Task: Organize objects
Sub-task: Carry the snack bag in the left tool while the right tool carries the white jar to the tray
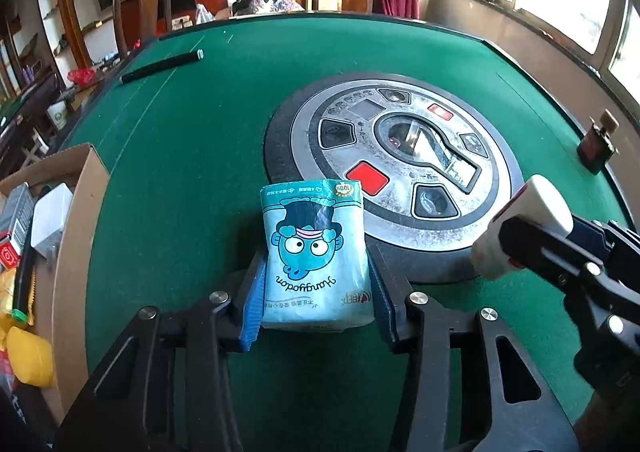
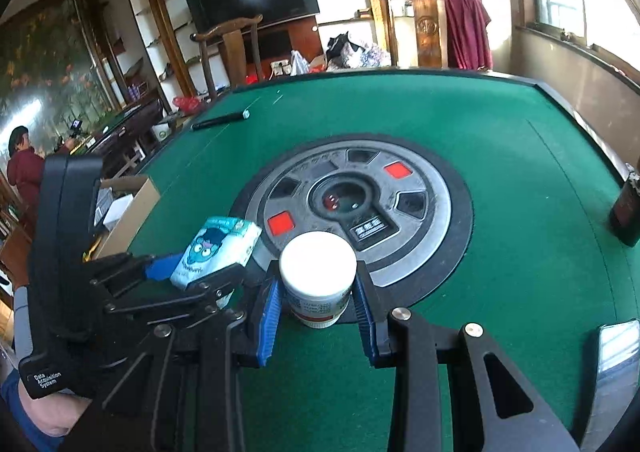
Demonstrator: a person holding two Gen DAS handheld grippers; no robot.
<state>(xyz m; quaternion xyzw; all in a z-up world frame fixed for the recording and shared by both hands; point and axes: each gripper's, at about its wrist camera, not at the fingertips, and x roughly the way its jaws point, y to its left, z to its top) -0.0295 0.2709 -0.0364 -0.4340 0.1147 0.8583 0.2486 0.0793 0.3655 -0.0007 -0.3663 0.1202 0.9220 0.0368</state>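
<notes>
A light-blue tissue pack (image 1: 316, 252) with a cartoon face stands on the green felt table (image 1: 192, 156), against the near edge of the round centre panel (image 1: 400, 172). My left gripper (image 1: 316, 258) is shut on the pack, with a blue pad pressed to each side. In the right wrist view the tissue pack (image 2: 212, 252) sits in the left gripper (image 2: 192, 272). My right gripper (image 2: 318, 272) is shut on a white lidded jar (image 2: 318, 280) with a printed label. From the left wrist view the jar (image 1: 520, 228) leans, held just right of the pack.
An open cardboard box (image 1: 72, 236) with several items sits at the table's left edge. A black rod (image 1: 160, 66) lies at the far left. A dark bottle (image 1: 596, 148) stands by the right edge. A shiny flat object (image 2: 616, 364) lies at near right. Wooden chairs ring the far side.
</notes>
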